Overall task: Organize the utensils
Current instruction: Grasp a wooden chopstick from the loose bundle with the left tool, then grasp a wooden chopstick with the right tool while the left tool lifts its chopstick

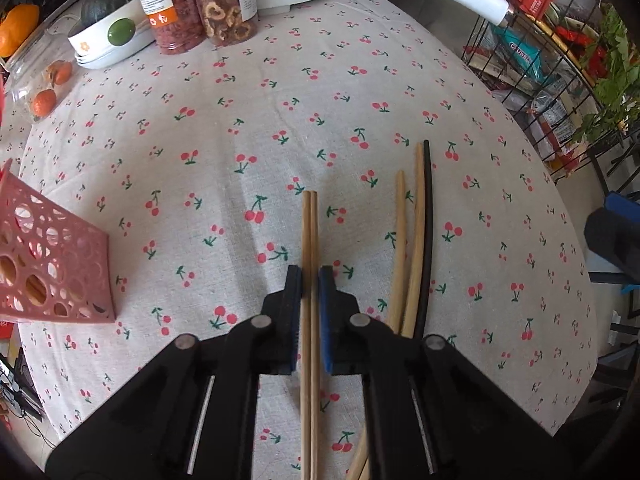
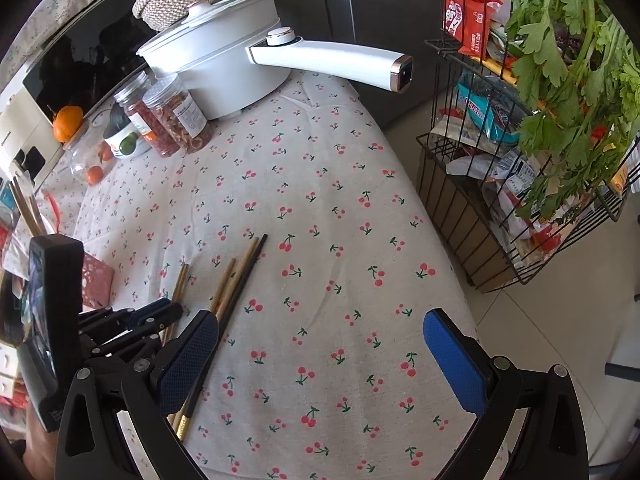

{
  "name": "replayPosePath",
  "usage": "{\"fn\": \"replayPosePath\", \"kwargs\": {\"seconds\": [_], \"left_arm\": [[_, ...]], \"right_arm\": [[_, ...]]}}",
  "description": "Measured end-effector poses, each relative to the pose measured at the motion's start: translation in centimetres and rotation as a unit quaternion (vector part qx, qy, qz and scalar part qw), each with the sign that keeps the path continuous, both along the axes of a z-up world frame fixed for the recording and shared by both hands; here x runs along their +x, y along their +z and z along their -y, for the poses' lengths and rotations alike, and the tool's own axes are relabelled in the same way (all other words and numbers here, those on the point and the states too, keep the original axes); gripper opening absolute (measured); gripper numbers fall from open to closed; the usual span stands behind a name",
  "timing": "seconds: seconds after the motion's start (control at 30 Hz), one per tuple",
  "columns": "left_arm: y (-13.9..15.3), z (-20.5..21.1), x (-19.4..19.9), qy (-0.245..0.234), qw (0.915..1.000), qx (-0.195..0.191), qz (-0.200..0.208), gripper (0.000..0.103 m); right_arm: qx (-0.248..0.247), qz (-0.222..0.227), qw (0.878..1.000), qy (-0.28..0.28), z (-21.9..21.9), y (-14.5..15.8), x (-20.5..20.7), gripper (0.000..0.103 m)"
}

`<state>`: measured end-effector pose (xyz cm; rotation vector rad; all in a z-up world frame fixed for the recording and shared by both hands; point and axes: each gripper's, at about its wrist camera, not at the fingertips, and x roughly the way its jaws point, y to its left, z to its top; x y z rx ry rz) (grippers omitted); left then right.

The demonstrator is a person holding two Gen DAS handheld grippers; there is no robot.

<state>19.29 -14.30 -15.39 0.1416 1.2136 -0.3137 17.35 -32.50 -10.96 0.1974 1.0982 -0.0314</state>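
Observation:
My left gripper (image 1: 310, 276) has its blue pads closed around a pair of light wooden chopsticks (image 1: 309, 232) lying on the cherry-print tablecloth. To its right lie two more wooden chopsticks (image 1: 416, 236) and one black chopstick (image 1: 429, 224). A pink perforated utensil holder (image 1: 52, 256) lies at the left edge. My right gripper (image 2: 320, 340) is open and empty above the cloth. In its view the black chopstick (image 2: 236, 300) and wooden ones (image 2: 230, 284) lie by its left finger, with my left gripper (image 2: 160, 312) on the pair (image 2: 180, 284).
Two clear jars (image 1: 200, 4), a white bowl (image 1: 108, 40) and a white pot (image 2: 216, 60) with a long handle (image 2: 332, 60) stand at the table's far side. A black wire rack (image 2: 520, 152) of packets and greens stands off the table's right edge.

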Motion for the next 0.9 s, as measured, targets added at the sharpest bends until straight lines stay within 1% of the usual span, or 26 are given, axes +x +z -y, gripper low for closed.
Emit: {"fn": "replayPosePath", "kwargs": {"seconds": [0.17,0.27,0.37,0.43,0.47,0.5,0.57,0.6,0.63,0.67,0.7,0.73,0.77,0.8,0.87,0.9], "left_arm": [[1.8,-3.5,-2.0,0.003,0.9994,-0.032,0.012,0.01],[2.9,-5.3,-3.5,-0.001,0.9988,-0.046,0.016,0.01],[3.6,-7.3,-5.1,-0.004,0.9979,-0.061,0.021,0.01],[3.8,-8.7,-5.9,0.001,0.9969,-0.071,0.033,0.01],[3.7,-9.5,-6.2,0.01,0.9963,-0.075,0.04,0.01],[3.5,-10.3,-6.2,0.025,0.9959,-0.079,0.037,0.01],[3.4,-11.7,-6.0,0.041,0.9932,-0.106,0.025,0.01],[3.4,-12.2,-6.0,0.048,0.9924,-0.11,0.027,0.01],[3.4,-12.6,-6.0,0.051,0.9922,-0.11,0.029,0.01],[3.4,-13.1,-6.1,0.053,0.9919,-0.112,0.028,0.01],[3.5,-13.4,-6.3,0.056,0.9914,-0.115,0.026,0.01],[3.5,-13.7,-6.4,0.058,0.9909,-0.12,0.024,0.01],[3.6,-13.9,-6.5,0.058,0.9903,-0.124,0.023,0.01],[3.7,-13.9,-6.5,0.058,0.9899,-0.127,0.023,0.01],[4.0,-14.0,-6.7,0.056,0.9895,-0.13,0.026,0.01],[4.1,-14.0,-6.8,0.055,0.9895,-0.131,0.027,0.01]], "right_arm": [[-0.011,-0.016,1.0,0.017,-1.9,-1.1,0.9,0.103],[-0.001,-0.035,0.999,0.029,-3.2,-1.9,1.7,0.103],[0.027,-0.056,0.997,0.048,-4.9,-2.8,2.5,0.103],[0.05,-0.065,0.995,0.061,-6.0,-3.3,3.0,0.103],[0.064,-0.066,0.994,0.066,-6.5,-3.4,3.2,0.103],[0.077,-0.065,0.993,0.068,-6.9,-3.5,3.4,0.103],[0.101,-0.059,0.991,0.07,-7.5,-3.7,3.7,0.103],[0.114,-0.055,0.989,0.073,-7.8,-3.7,3.8,0.102],[0.121,-0.054,0.988,0.075,-8.2,-3.7,4.0,0.1],[0.124,-0.05,0.988,0.075,-8.3,-3.7,4.1,0.091],[0.126,-0.044,0.988,0.076,-8.5,-3.6,4.2,0.085],[0.127,-0.041,0.988,0.079,-8.8,-3.5,4.4,0.075],[0.128,-0.039,0.988,0.082,-9.0,-3.5,4.5,0.069],[0.128,-0.037,0.988,0.083,-9.3,-3.6,4.7,0.066],[0.125,-0.038,0.988,0.086,-9.6,-4.0,4.9,0.053],[0.122,-0.04,0.988,0.084,-9.6,-4.2,5.0,0.05]]}}
